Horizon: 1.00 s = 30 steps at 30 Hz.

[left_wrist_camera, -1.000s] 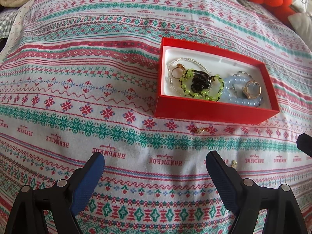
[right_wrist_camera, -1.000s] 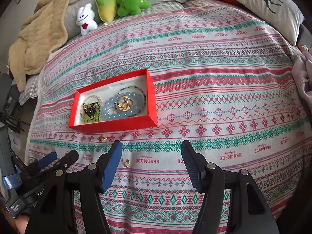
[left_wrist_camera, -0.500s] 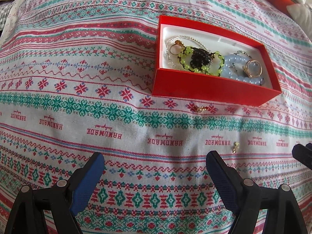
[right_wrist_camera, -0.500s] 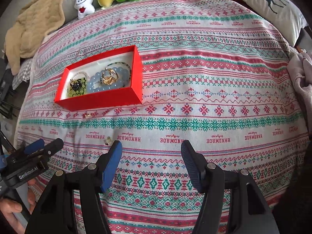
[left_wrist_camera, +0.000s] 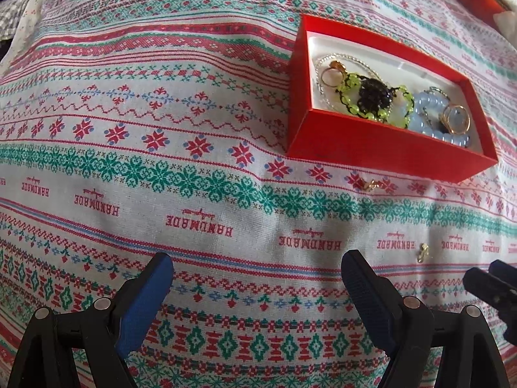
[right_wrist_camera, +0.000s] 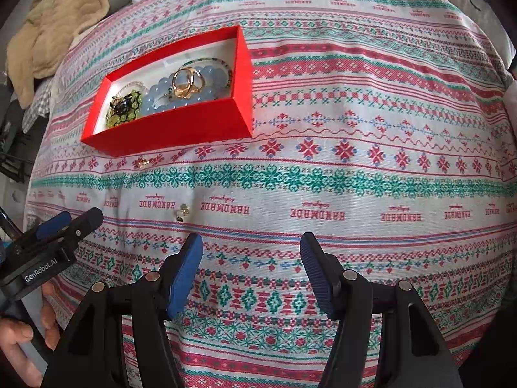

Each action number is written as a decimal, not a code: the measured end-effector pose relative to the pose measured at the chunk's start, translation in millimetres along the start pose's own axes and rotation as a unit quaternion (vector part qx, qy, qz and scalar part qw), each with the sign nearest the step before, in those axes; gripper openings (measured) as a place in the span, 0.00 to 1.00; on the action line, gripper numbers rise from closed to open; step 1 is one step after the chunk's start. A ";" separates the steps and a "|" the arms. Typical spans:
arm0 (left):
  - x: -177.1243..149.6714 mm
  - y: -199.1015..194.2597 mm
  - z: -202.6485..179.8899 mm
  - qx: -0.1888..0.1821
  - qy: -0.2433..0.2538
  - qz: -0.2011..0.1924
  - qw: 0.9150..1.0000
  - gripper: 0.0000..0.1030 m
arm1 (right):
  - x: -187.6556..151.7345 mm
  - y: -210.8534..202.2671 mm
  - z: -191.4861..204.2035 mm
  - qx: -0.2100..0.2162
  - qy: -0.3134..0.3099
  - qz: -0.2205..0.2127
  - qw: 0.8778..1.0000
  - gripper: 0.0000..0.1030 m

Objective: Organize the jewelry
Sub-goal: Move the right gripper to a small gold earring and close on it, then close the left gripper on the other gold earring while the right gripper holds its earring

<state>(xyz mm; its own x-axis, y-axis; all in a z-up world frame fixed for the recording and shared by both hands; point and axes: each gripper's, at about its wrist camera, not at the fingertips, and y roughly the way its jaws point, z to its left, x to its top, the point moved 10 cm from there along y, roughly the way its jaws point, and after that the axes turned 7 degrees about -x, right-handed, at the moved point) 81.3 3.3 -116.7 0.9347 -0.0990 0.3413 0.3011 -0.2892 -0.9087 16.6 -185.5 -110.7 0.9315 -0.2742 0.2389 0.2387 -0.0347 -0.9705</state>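
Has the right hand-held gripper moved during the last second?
Yes. The right hand-held gripper advanced: the small earring near the red box now lies just ahead of its left finger.

Both views bright, soft daylight w/ no hard glare. Strong fisheye bend: patterned bedspread point(left_wrist_camera: 200, 174) bulges, stripes curve toward edges; dark vignette in right-wrist corners. Red jewelry box point(right_wrist_camera: 181, 126) sharp, inner wall casts soft shadow on white lining. Far top edge washed out, slightly soft.

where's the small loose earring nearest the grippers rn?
The small earring lies on the bedspread, just ahead-left of the right gripper, nearer than the red box.
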 end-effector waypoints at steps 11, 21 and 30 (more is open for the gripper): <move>-0.5 -7.1 10.5 -0.017 -0.024 -0.007 1.000 0.85 | -0.5 16.1 47.2 0.026 -0.053 0.007 0.998 0.36; -1.2 -4.9 3.8 -0.021 -0.014 -0.004 1.000 0.85 | 9.8 26.4 60.3 0.028 -0.041 0.002 0.999 0.21; 1.5 -0.2 -6.3 -0.026 0.001 -0.007 1.000 0.82 | 24.8 33.4 69.2 0.017 -0.046 -0.010 0.999 0.05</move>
<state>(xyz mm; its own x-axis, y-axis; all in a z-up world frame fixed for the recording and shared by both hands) 81.4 -2.7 -114.5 0.9305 -0.0958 0.3535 0.3033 -0.3393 -0.8904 66.7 -126.9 -134.9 0.9472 -0.1844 0.2622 0.2655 -0.0068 -0.9641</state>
